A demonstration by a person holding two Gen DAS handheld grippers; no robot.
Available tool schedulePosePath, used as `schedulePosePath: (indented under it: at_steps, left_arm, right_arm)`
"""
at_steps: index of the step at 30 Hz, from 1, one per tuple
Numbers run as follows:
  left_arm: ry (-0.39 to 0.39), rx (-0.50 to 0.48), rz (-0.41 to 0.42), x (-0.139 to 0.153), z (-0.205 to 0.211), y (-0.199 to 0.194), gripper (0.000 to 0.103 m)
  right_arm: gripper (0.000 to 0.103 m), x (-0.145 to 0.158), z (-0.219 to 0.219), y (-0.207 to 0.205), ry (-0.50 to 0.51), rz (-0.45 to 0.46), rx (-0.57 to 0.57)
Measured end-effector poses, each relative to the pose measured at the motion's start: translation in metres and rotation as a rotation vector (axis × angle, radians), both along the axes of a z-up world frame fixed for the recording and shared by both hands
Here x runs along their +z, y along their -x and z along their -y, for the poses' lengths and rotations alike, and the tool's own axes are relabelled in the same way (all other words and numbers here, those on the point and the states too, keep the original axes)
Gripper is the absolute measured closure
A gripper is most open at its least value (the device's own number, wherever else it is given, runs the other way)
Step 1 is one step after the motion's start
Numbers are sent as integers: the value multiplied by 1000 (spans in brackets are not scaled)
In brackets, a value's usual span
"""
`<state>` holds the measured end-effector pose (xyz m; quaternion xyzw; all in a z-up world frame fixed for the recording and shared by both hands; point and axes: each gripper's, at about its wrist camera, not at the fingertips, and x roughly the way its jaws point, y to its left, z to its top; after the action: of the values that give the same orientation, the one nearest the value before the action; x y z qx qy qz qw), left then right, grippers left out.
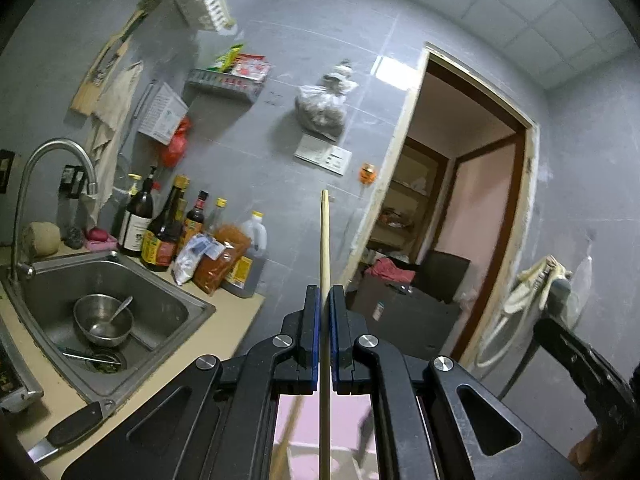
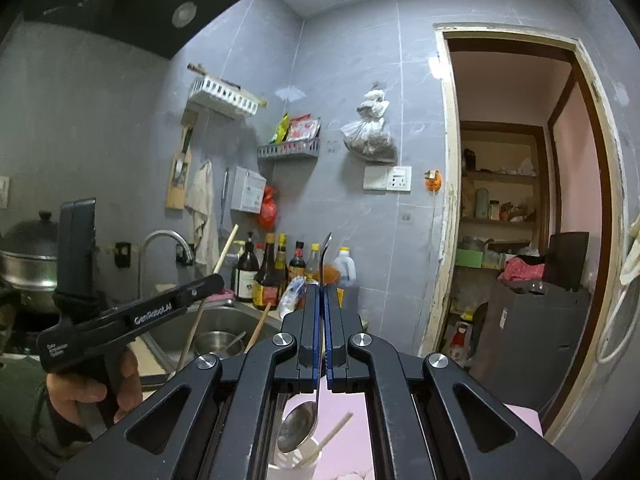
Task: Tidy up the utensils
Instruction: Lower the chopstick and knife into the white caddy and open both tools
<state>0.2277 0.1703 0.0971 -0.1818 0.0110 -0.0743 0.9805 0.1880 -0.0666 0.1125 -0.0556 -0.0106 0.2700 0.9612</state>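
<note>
My left gripper (image 1: 325, 292) is shut on a pale wooden chopstick (image 1: 325, 236) that stands upright between its blue pads. In the right wrist view, a hand holds this gripper (image 2: 214, 282) at the left, with the chopstick (image 2: 225, 250) slanting up from it. My right gripper (image 2: 324, 292) is shut on a metal spoon. The spoon's handle (image 2: 326, 252) points up and its bowl (image 2: 298, 428) hangs below the jaws. Under the spoon stands a white slotted holder (image 2: 294, 462) with another chopstick (image 2: 330, 434) leaning in it.
A steel sink (image 1: 168, 282) at the left holds a steel bowl (image 1: 102, 322) with a spoon in it. Sauce bottles (image 1: 160, 232) stand behind the sink on the counter. A knife (image 1: 72, 432) lies at the counter's front edge. An open doorway (image 2: 516, 208) is on the right.
</note>
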Motion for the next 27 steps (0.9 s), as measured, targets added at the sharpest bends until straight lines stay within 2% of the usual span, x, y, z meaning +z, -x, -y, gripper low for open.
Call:
schedulePosePath:
  at_steps: [5,14,22,27]
  left_arm:
    - [-7,62,-10,-15,-4,-11,100]
    - [-53,97,-57,-46,10,-15,100]
    - [-89,88,-113,-63,24,-3,100]
    - [-141,60,-145,-67,34,8,100]
  right_arm:
    - [103,-16,-11,-16,37,-56,8]
    - [103,-49,-19,-31,82,-158,26]
    - [99,-67,-15,-40,39,-256,60]
    - [98,-72,-13,-42,8,-289,70]
